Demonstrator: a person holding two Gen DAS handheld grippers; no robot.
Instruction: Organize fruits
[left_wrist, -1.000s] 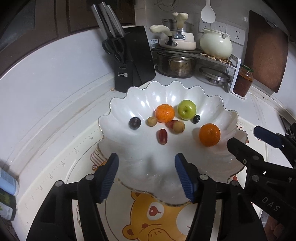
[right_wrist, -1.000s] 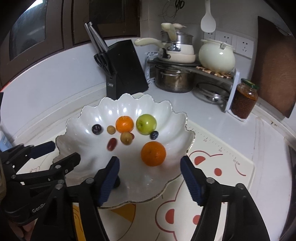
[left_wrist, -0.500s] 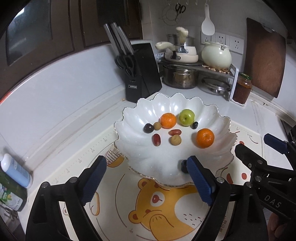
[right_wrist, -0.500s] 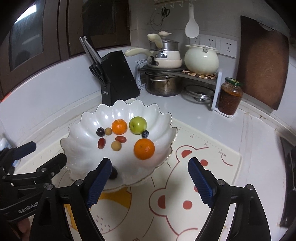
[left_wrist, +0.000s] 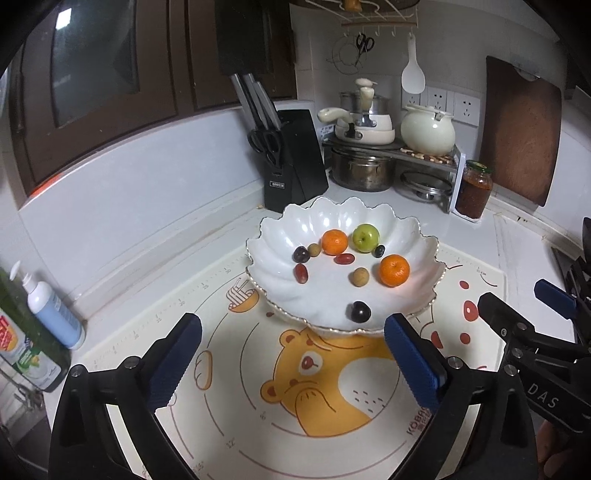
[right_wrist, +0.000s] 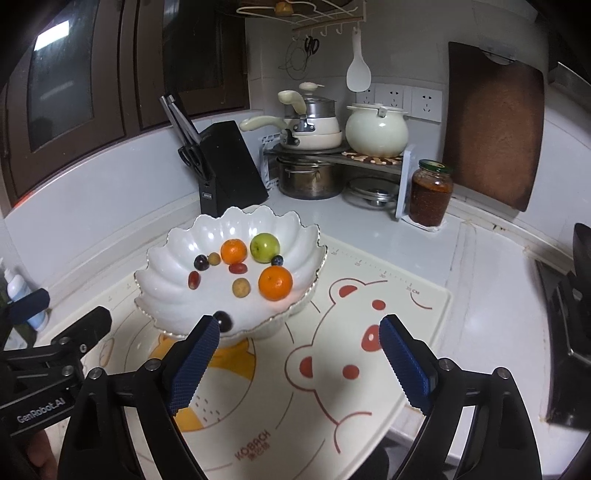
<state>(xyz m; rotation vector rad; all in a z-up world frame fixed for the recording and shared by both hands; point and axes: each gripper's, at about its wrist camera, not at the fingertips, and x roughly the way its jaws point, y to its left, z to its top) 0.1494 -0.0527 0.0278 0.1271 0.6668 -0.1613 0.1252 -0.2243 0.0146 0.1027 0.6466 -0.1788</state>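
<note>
Scalloped white bowl (left_wrist: 424, 245) on the bear mat (left_wrist: 332, 387) holds every visible fruit: two oranges, green apple (left_wrist: 365, 238), small dark and red pieces. My left tongs (left_wrist: 293, 356) and right tongs (right_wrist: 299, 354) gape wide, empty. Sorting appears essentially finished.

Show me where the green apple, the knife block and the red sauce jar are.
green apple (left_wrist: 365, 238), left wrist view, middle of its skin.
knife block (right_wrist: 231, 168), right wrist view, its black front face.
red sauce jar (right_wrist: 430, 197), right wrist view, glass body below the lid.
</note>
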